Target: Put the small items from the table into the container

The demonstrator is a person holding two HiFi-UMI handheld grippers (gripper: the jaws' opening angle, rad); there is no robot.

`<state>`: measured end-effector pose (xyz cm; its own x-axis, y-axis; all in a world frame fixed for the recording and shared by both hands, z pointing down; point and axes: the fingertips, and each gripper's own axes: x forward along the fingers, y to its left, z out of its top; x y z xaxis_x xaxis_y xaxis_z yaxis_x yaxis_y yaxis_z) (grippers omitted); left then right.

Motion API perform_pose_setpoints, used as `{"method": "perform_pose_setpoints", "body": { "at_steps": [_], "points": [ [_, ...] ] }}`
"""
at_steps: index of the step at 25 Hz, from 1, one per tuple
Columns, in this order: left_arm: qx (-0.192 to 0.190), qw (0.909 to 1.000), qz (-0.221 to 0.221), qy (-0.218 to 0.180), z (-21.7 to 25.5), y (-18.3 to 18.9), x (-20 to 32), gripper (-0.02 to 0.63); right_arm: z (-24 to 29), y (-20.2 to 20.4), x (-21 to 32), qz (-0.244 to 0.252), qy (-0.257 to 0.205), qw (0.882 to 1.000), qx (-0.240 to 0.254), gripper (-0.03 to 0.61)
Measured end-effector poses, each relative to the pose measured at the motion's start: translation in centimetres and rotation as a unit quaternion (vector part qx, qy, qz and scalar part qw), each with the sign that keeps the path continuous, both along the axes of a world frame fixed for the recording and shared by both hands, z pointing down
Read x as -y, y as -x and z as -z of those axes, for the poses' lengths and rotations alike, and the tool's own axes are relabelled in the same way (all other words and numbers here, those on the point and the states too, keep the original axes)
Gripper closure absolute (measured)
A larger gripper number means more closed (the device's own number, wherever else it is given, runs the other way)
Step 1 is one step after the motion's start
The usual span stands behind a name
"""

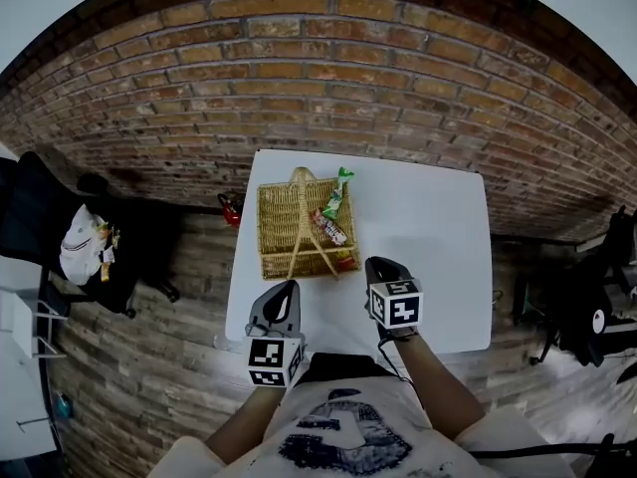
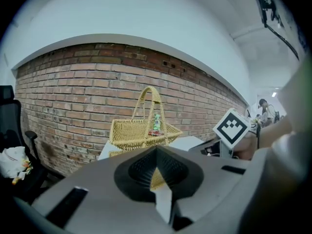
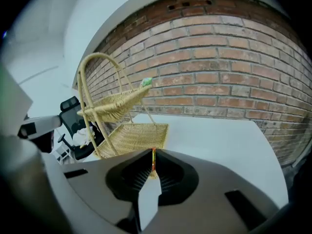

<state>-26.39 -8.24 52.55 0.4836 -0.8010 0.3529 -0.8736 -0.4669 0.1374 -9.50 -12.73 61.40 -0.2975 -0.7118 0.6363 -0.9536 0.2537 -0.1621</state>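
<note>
Right tool [image 3: 153,152] clamped almost shut on a thin red-and-yellow packet [image 3: 153,162], left tool [image 2: 157,149] closed on nothing, wicker basket [image 3: 136,136] just ahead on the white worktop [image 3: 214,135], so this looks like the carry, next needing a lift over the rim and release

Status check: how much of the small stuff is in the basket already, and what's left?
Done: a green packet and a red packet sit in the wicker basket. In hand: the right claw is shut on a thin red-yellow wrapper near the basket. The left claw is shut, empty. Left: drop that wrapper in; I see no other loose items on the white table.
</note>
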Motion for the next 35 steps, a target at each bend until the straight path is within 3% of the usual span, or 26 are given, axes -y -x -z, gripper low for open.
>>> {"method": "perform_pose_setpoints", "body": {
  "at_steps": [14, 27, 35],
  "points": [
    [0.001, 0.9967, -0.022, -0.079, 7.2, -6.1, -2.7, 0.566, 12.7, -7.1, -5.9, -0.006, -0.151, 0.987, 0.054, 0.557],
    [-0.004, 0.9904, -0.037, -0.133, 12.1, -13.3, -9.4, 0.566, 19.7, -13.9, -14.3, -0.024, -0.233, 0.97, 0.071, 0.558],
    [-0.001, 0.9869, -0.054, -0.152, 13.5, -16.1, -11.9, 0.566, 21.8, -15.9, -17.4, -0.036, -0.267, 0.96, 0.072, 0.558]
  ]
}}
